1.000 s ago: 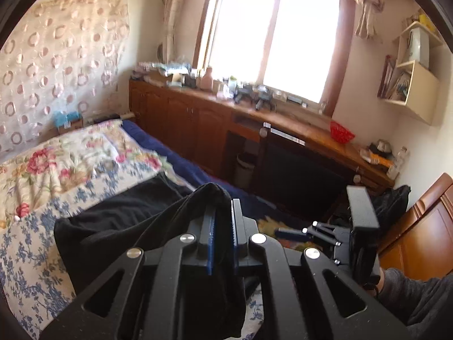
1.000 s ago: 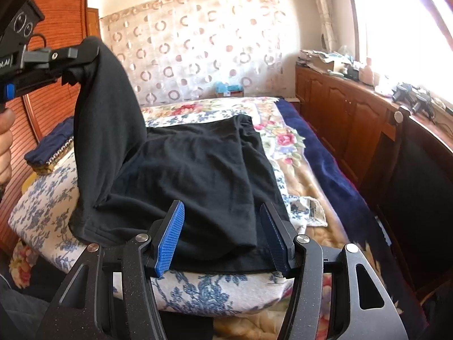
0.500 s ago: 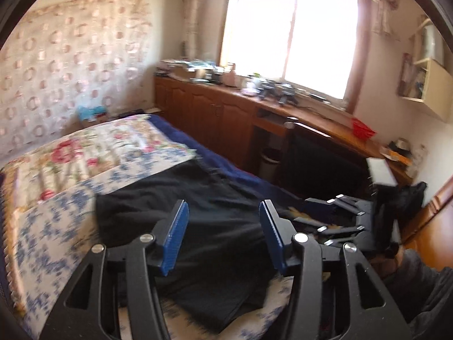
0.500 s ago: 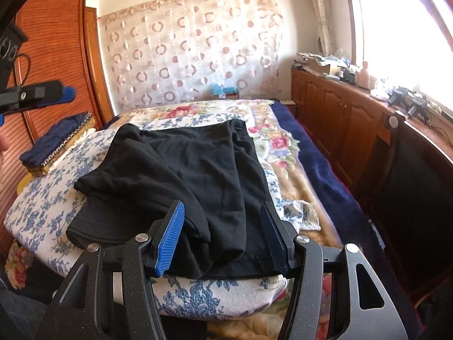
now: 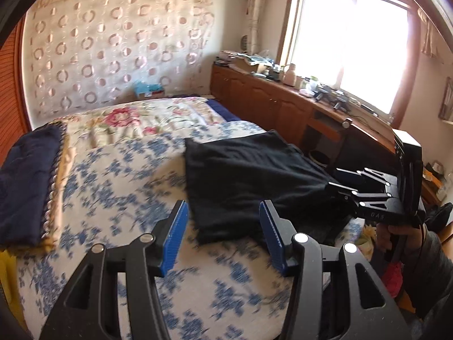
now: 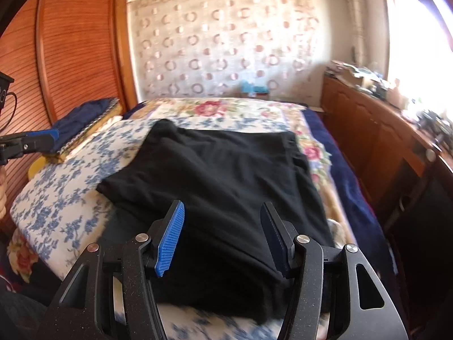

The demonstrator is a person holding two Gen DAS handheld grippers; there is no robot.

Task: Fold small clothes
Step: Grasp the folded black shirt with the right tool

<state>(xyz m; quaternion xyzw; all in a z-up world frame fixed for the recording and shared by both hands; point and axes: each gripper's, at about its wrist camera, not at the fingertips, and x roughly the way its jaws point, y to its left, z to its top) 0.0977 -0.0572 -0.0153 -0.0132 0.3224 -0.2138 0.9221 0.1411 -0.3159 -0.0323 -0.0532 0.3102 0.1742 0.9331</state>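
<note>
Bed (image 5: 119, 187): fills the middle of both wrist views; a white cover with blue flowers lies over a cream quilt with red roses. Its near edge is cut off by the frame, and the print is smeared by blur.
Wardrobe (image 6: 73, 56): reddish slatted wood doors to the left of the bed, partly cut by the lens rim.
Curtain (image 6: 226, 45): pale with ring shapes, on the wall behind the head of the bed.
Cabinets (image 5: 254, 96): a low wooden run under a bright window (image 5: 348, 45), to the right of the bed. The clutter on top is too small and washed out to name.
Black garment (image 6: 226, 187): lies folded over on the bed's blue-flowered cover, toward the right side. Which kind of garment it is cannot be made out.
Navy cloth (image 5: 25, 181): a folded pile with a braided trim at the bed's left edge, touching the quilt.
Left gripper (image 5: 223, 238): over the bed's near edge. Blue pads spread apart with nothing between them, the garment's near left corner just beyond.
Right gripper (image 6: 223, 238): above the garment at the bed's near right corner. Pads spread, not pressing the cloth; from the left camera its tips overlap the garment's right edge, and whether they touch is unclear.
Hand (image 5: 396, 232): wraps the right gripper's handle beside the bed; the sleeve is cut off.
Writing: pale letters "DAS" on the right gripper's body; anything further is unreadable.
</note>
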